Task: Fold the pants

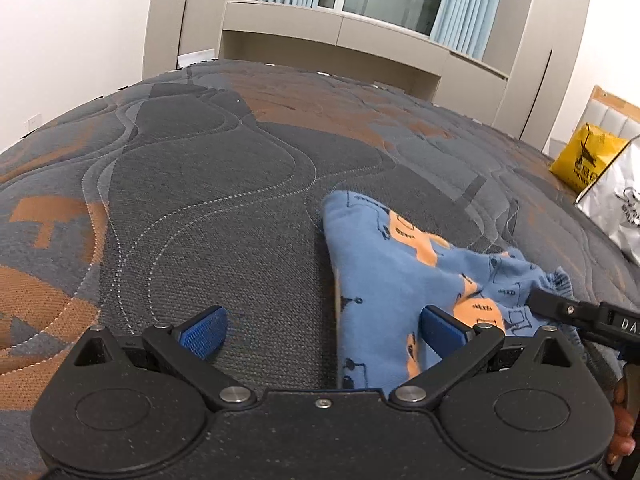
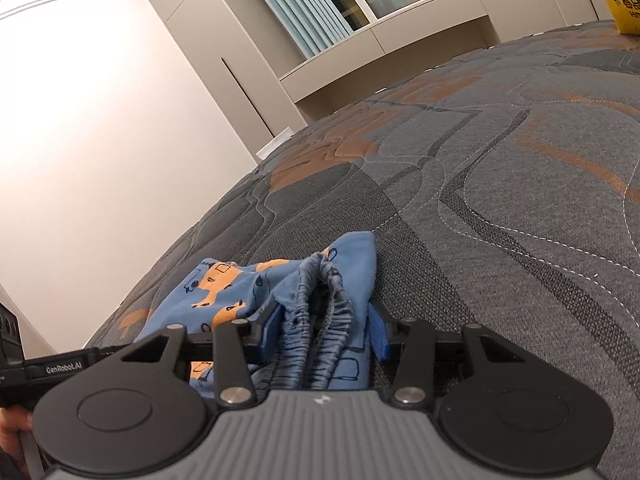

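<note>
Small blue pants (image 1: 384, 280) with orange and dark prints lie bunched on a grey and orange quilted mattress (image 1: 208, 184). My left gripper (image 1: 320, 332) is open low over the mattress; its right pad (image 1: 442, 330) rests against the cloth and its left pad is over bare mattress. In the right wrist view the pants (image 2: 248, 292) show their gathered elastic waistband (image 2: 320, 344). My right gripper (image 2: 326, 330) is partly open with the waistband between its blue pads, which do not pinch it. The right gripper's body also shows in the left wrist view (image 1: 580, 314).
A yellow bag (image 1: 586, 158) and a white plastic bag (image 1: 622, 204) sit at the mattress's far right edge. Beige cabinets and a curtained window stand beyond the bed. A white wall is on the left.
</note>
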